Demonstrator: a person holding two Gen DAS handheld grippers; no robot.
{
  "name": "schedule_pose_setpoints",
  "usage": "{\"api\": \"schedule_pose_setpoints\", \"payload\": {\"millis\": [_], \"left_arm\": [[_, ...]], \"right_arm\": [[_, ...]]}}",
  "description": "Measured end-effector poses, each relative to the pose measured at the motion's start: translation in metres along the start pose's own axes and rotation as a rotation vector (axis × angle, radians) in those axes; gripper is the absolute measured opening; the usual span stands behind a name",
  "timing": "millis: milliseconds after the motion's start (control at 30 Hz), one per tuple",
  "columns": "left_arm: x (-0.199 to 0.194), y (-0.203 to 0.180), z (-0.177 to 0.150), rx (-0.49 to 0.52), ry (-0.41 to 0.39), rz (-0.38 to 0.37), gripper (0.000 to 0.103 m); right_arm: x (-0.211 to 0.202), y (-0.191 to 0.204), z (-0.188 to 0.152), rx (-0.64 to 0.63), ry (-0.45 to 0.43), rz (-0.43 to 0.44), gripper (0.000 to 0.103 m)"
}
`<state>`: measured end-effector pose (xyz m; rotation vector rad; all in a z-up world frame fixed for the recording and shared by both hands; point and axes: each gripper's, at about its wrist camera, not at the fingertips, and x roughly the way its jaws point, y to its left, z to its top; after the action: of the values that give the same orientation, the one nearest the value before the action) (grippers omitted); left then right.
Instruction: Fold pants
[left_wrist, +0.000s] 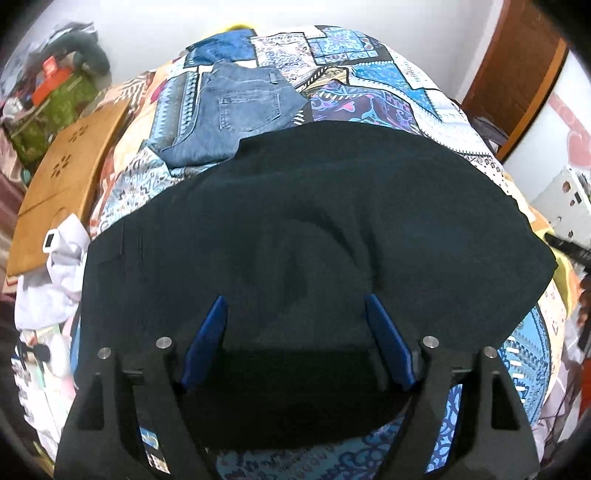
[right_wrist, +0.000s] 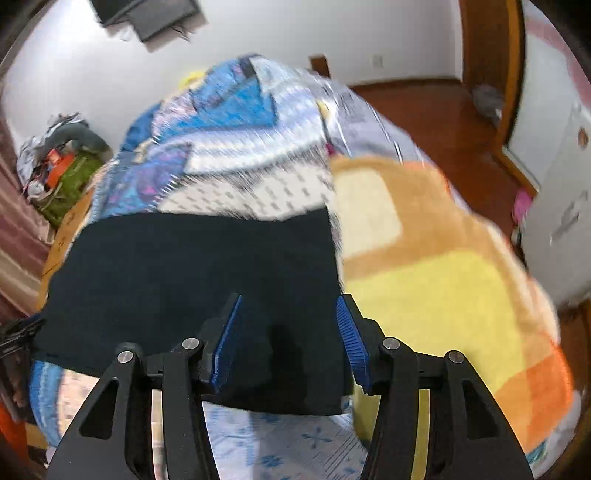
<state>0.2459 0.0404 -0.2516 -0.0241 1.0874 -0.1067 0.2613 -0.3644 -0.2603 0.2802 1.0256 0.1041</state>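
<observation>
Dark, near-black pants (left_wrist: 314, 221) lie spread on the patterned bed cover (left_wrist: 388, 85), bunched into soft wrinkles at the middle. My left gripper (left_wrist: 295, 299) hovers over their near part with its blue pads wide apart and nothing pinched between them. In the right wrist view, which is blurred, the same pants (right_wrist: 184, 266) lie flat, their right edge meeting an orange and yellow blanket (right_wrist: 443, 277). My right gripper (right_wrist: 290, 297) stands open above that right end, its right pad near the cloth's edge and no cloth pressed between the pads.
Folded blue jeans (left_wrist: 240, 110) lie farther back on the bed. A wooden board (left_wrist: 62, 177) and crumpled white cloth (left_wrist: 51, 280) sit at the left side. A clutter pile (left_wrist: 55, 92) fills the far left corner. Wooden floor (right_wrist: 424, 118) shows beyond the bed's right edge.
</observation>
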Motion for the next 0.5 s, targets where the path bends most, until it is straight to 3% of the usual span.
{"api": "schedule_pose_setpoints", "payload": {"millis": [200, 267, 500], "left_arm": [[-0.008, -0.010, -0.005, 0.056, -0.009, 0.075, 0.083], [-0.011, -0.013, -0.009, 0.074, -0.015, 0.103, 0.083], [-0.016, -0.014, -0.017, 0.095, -0.024, 0.149, 0.083]], "right_arm": [[0.025, -0.007, -0.001, -0.019, -0.032, -0.037, 0.047], [0.033, -0.008, 0.000, -0.036, -0.010, -0.056, 0.032], [0.044, 0.002, 0.004, -0.202, 0.026, -0.117, 0.022]]}}
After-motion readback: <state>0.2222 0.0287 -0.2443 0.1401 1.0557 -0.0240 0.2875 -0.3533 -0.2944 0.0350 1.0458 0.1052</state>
